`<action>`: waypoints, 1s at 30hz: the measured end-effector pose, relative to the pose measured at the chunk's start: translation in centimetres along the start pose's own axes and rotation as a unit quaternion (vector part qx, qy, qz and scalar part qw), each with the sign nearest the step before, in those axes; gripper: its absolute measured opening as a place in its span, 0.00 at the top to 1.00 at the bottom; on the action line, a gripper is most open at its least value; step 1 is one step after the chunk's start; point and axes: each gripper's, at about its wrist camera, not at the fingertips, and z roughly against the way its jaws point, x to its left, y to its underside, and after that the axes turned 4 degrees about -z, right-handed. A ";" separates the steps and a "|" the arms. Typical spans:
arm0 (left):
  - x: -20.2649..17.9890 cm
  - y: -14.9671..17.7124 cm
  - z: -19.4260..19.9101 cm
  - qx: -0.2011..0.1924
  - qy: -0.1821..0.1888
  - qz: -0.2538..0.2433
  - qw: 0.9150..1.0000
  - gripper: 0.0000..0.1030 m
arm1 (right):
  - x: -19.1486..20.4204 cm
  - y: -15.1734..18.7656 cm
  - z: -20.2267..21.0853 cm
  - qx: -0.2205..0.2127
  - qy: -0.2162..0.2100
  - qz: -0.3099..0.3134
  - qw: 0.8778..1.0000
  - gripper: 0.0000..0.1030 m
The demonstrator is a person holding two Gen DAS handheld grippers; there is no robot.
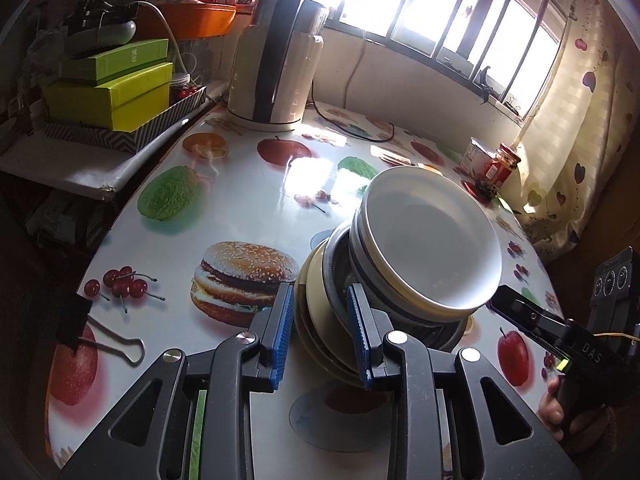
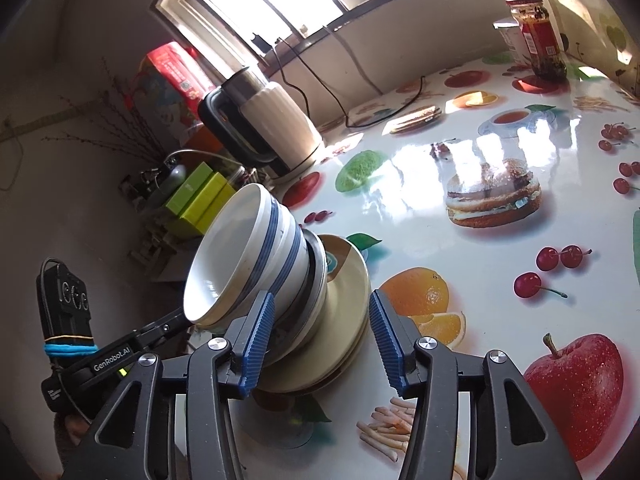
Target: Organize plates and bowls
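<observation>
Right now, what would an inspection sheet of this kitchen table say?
Surface: glossy table printed with fruit and burgers.
Job's things: striped bowls on a metal bowl, on cream plates, in one stack.
Clutter: kettle, jar, green boxes, binder clip.
Grippers: left gripper and right gripper open astride the stack, pads not touching.
Cables: black cord behind the kettle.
Surroundings: bright window, curtain.

Glossy printed tablecloth (image 2: 500, 248) is reflecting window light; glazed ceramic bowl (image 1: 432, 240) is shining above a metal bowl (image 1: 340, 276); ribbed blue pads (image 1: 282, 336) are looking matt.
</observation>
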 end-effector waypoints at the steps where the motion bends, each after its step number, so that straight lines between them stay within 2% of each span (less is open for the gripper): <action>1: -0.1 0.1 0.2 0.000 0.001 0.000 1.000 0.72 | 0.1 0.1 0.1 -0.001 0.003 0.002 1.000 0.52; 9: -0.8 1.5 1.4 -0.007 -0.027 -0.017 0.999 0.72 | 1.2 1.1 1.6 -0.008 0.019 0.025 0.999 0.49; 13: -1.3 2.7 1.7 0.000 -0.053 -0.033 0.998 0.72 | 1.8 1.8 2.3 -0.013 0.025 0.036 0.999 0.44; 19: -1.5 4.6 1.8 0.009 -0.071 -0.043 0.997 0.72 | 2.5 3.0 3.2 -0.018 0.047 0.061 0.997 0.37; 23: -1.4 6.0 1.6 0.016 -0.092 -0.048 0.994 0.72 | 3.0 4.0 3.4 -0.019 0.081 0.087 0.993 0.32; 28: -1.5 7.2 0.9 0.034 -0.080 -0.049 0.995 0.72 | 3.6 5.6 3.0 -0.015 0.117 0.117 0.986 0.28; 30: -1.6 7.5 0.7 0.035 -0.090 -0.057 0.994 0.72 | 3.7 6.4 2.6 -0.012 0.134 0.130 0.982 0.28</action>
